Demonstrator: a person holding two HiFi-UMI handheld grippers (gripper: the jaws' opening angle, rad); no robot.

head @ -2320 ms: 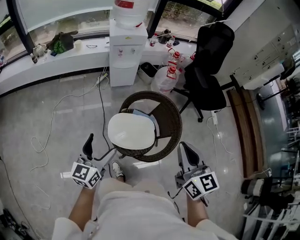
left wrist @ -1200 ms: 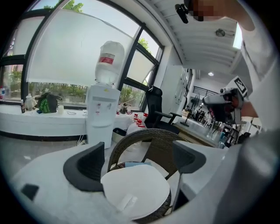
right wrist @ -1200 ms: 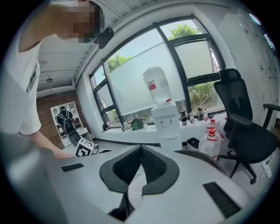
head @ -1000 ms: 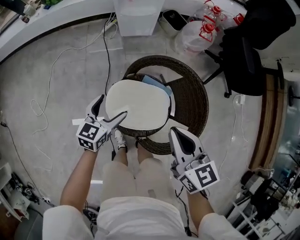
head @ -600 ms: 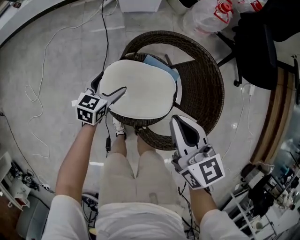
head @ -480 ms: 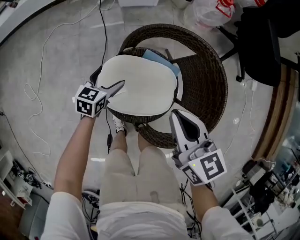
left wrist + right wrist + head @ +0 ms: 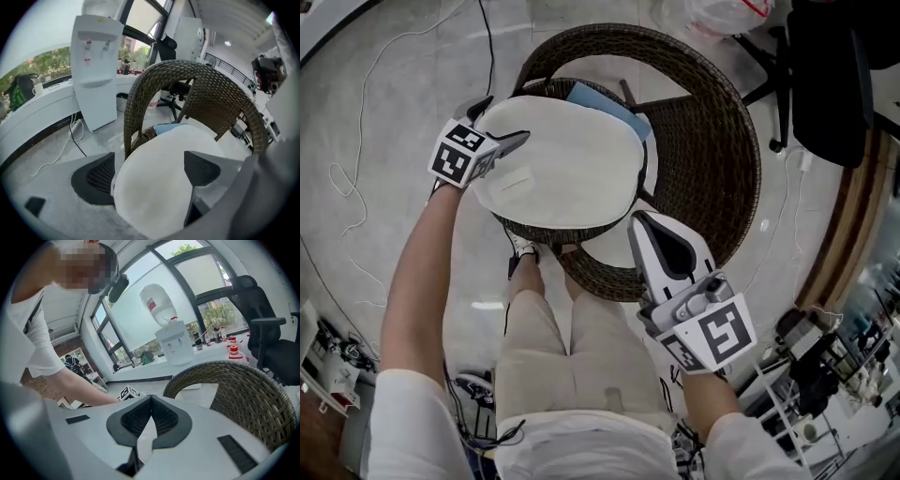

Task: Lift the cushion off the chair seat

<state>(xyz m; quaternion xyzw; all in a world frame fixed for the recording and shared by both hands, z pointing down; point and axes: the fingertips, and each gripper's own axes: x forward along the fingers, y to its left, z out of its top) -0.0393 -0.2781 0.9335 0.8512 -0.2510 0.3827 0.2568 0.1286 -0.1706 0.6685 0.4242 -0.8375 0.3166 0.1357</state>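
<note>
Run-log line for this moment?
left gripper: open, straddling cushion edge | right gripper: shut, empty | cushion: on chair

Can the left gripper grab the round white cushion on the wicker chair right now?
Probably yes. The left gripper is open, and the edge of the round white cushion sits between its jaws with nothing in the way. It looks like it only has to close.

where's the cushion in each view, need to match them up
Head view: cushion upper centre-left, in front of the wicker chair back.
Left gripper view: lower centre, between the left gripper jaws, which stand apart.
Right gripper view: cannot make it out.
Shared landmark: the wicker chair back.
</note>
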